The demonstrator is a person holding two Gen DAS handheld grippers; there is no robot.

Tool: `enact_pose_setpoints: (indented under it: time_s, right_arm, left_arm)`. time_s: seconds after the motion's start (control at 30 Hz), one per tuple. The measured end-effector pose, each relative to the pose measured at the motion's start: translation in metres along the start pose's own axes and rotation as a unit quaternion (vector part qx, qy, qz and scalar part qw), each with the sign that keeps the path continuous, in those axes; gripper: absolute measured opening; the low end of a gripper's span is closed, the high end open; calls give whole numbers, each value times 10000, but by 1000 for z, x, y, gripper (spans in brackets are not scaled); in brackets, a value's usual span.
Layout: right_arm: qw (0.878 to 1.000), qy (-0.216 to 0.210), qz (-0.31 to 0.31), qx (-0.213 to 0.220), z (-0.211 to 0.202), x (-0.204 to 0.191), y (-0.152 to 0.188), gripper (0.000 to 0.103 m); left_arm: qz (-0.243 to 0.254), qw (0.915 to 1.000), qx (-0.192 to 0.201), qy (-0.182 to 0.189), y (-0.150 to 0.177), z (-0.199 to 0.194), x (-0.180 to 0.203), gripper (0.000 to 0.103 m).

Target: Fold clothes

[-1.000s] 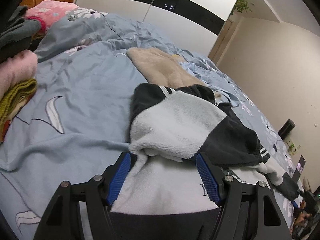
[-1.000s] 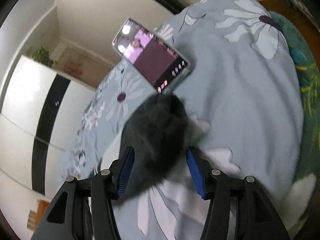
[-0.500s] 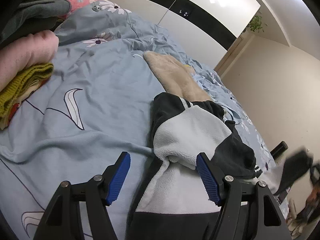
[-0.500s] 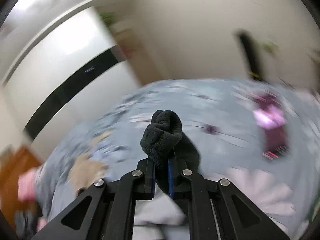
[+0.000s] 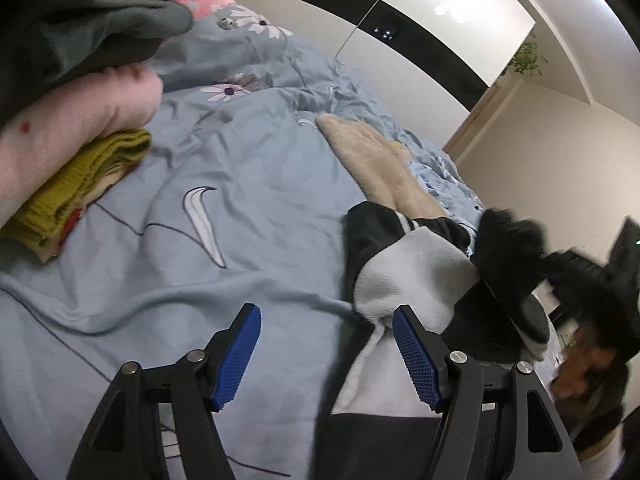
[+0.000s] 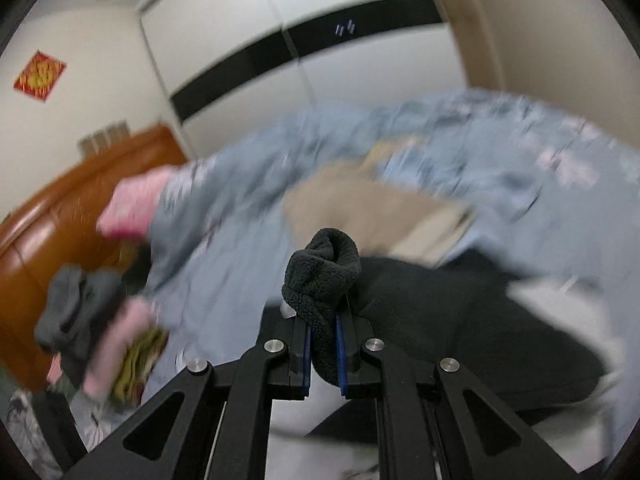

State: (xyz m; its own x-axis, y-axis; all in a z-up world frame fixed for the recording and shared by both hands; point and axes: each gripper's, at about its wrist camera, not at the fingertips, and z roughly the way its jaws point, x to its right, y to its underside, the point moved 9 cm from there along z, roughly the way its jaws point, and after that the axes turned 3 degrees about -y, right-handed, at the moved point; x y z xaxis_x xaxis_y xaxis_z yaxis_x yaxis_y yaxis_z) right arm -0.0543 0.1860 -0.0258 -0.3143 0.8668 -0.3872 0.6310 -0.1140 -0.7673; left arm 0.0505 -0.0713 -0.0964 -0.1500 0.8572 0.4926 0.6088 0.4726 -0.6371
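A dark grey and pale grey fleece garment (image 5: 412,280) is spread on the bed with the light blue flowered cover (image 5: 224,216). No container is seen. The left gripper (image 5: 326,354) is held just over the cover with its blue fingers (image 5: 416,356) wide apart; only the right one touches the fleece edge. The right gripper (image 6: 323,354) is clamped on a dark sleeve end (image 6: 322,272). Compared with half a second ago, the sleeve has been carried over the garment, and the left gripper has shifted leftward.
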Motion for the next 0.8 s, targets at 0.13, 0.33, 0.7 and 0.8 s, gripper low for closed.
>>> enact_pose_setpoints:
  time_s: [0.13,0.33,0.7,0.8]
  right_arm:
    - [9977,-321,-158,-573,51,-34,48,10]
    - [9913,-348,-468,-1177,66,-46,84,17]
    - [9975,-552,206,-380,-34,33,68,58]
    - [9976,-251,635,-150,-63,74,71,58]
  left_arm:
    - [-78,10000,-29,48,0,2,-5,72]
    - [-14,9994,-192,301,2,14,13,72]
    - [631,9888,-743,1132,6,72,95,72]
    - [790,9882,-822,1023,9,88,106,71]
